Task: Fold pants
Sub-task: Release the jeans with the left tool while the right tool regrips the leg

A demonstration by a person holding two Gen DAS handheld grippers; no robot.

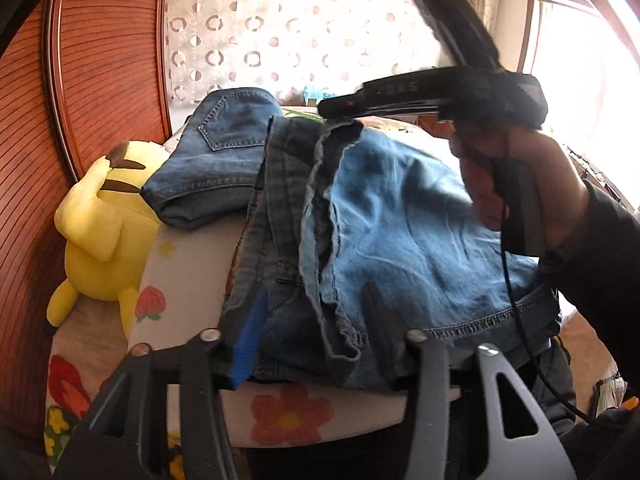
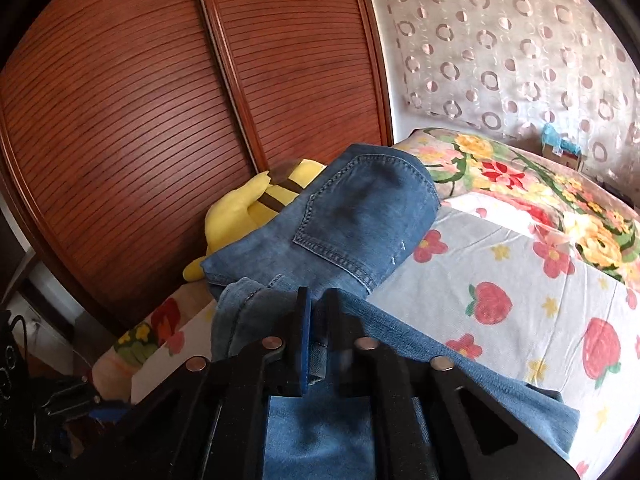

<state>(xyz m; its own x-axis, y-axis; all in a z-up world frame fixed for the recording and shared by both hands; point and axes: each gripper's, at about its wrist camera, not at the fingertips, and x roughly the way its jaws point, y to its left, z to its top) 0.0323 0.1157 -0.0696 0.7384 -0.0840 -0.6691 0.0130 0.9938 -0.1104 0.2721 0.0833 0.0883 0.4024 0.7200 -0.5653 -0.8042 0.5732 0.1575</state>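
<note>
On floral bedsheet [image 2: 500,248], jeans [image 2: 360,208] (folded), wooden wardrobe [image 2: 120,120]

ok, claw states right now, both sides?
Left claw: open, light jeans lying between its fingers, not pinched.
Right claw: slightly open, a fold of the same jeans in the gap.

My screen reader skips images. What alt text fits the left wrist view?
Folded blue jeans lie on a flowered bedsheet, between the open left gripper fingers. The right gripper hovers over their far edge; a yellow plush toy lies left.
</note>
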